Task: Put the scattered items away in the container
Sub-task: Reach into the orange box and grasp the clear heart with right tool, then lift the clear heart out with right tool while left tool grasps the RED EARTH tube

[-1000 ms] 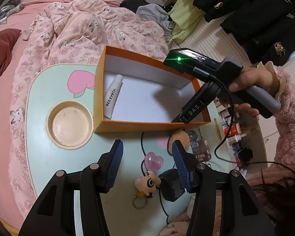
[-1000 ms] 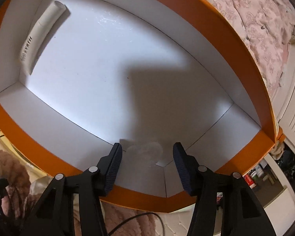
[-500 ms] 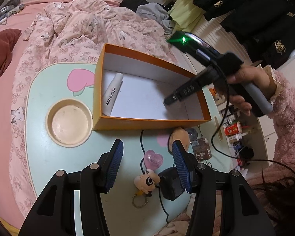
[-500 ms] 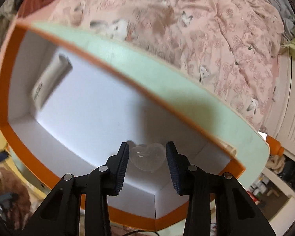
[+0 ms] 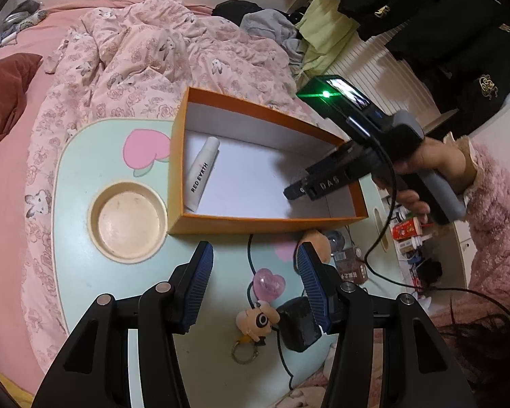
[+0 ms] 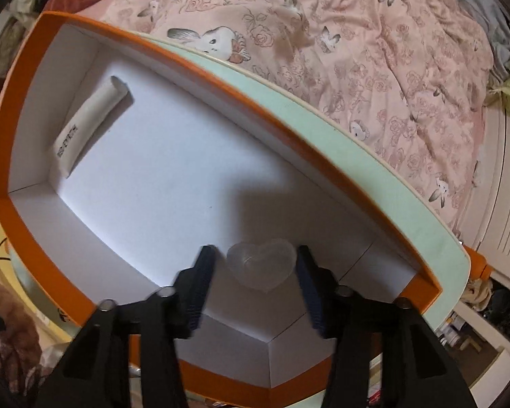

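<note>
We hold the left gripper [image 5: 254, 255] above the mint-green desk [image 5: 85, 170], its blue-padded fingers [image 5: 200, 272] spread with nothing between them. In the left wrist view the orange box [image 5: 255, 219] stands on the desk at about 12 o'clock from these fingers, open at the top and white inside. A white tube [image 5: 204, 178] lies on the box floor along its 9 o'clock wall.

At 3 o'clock a hand [image 5: 425, 166] in a fluffy pink sleeve [image 5: 493, 210] holds the right gripper [image 6: 255, 261] over the box, fingers dipping inside near the 3 o'clock end. From the right wrist view a clear heart [image 6: 261, 265] sits between those fingers. The fingers stand a little wider than the heart: a narrow gap shows on the 9 o'clock side, while the 3 o'clock finger is just beside its edge. We cannot tell whether the heart rests on the box floor.

Still outside the box, on the desk toward 6 o'clock from it, lie a pink heart [image 5: 268, 284], a small cartoon keychain figure [image 5: 256, 321] with a ring, and a black block [image 5: 299, 326] touching that figure, with a dark cable [image 5: 250, 255] running between them. A round cream recess [image 5: 127, 219] sits in the desk at 9 o'clock from the box. A pink floral quilt [image 5: 153, 61] covers the bed beyond.
</note>
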A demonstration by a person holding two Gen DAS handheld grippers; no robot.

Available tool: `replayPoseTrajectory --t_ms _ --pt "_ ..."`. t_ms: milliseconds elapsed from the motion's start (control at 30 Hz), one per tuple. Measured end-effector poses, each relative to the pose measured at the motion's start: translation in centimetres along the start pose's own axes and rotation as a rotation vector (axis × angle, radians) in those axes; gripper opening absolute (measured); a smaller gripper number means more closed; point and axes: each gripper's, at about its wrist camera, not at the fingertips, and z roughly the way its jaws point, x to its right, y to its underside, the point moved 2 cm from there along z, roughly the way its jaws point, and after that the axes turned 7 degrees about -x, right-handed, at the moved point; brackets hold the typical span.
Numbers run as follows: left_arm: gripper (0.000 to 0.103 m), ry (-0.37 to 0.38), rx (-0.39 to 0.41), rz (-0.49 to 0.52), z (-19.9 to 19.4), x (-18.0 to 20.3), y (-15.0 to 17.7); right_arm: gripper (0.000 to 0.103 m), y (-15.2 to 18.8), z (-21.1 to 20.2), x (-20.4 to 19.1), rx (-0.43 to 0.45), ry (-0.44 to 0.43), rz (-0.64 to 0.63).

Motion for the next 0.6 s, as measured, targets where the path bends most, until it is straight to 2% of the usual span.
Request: replayPoseTrajectory --t_ms 167,300,433,600 --pt "0.053 -0.038 -0.023 0.015 -0.3 0.5 -2.1 0.038 0.5 -0.3 -0.3 0.038 -0.002 -0.005" --pt "0.053 -0.086 -0.063 0.049 0.1 1.6 -4.8 0.038 1.5 -2.0 0.2 0.143 -0.002 0.008" --pt "0.053 -0.156 -0.109 0.137 2.2 3.2 -7.6 0.038 3.9 -5.1 0.6 0.245 -0.077 0.028" --pt "0.053 -0.349 -0.186 0.201 6.7 3.7 -10.5 0.038 7.4 -6.7 1.7 0.33 -0.152 0.056"
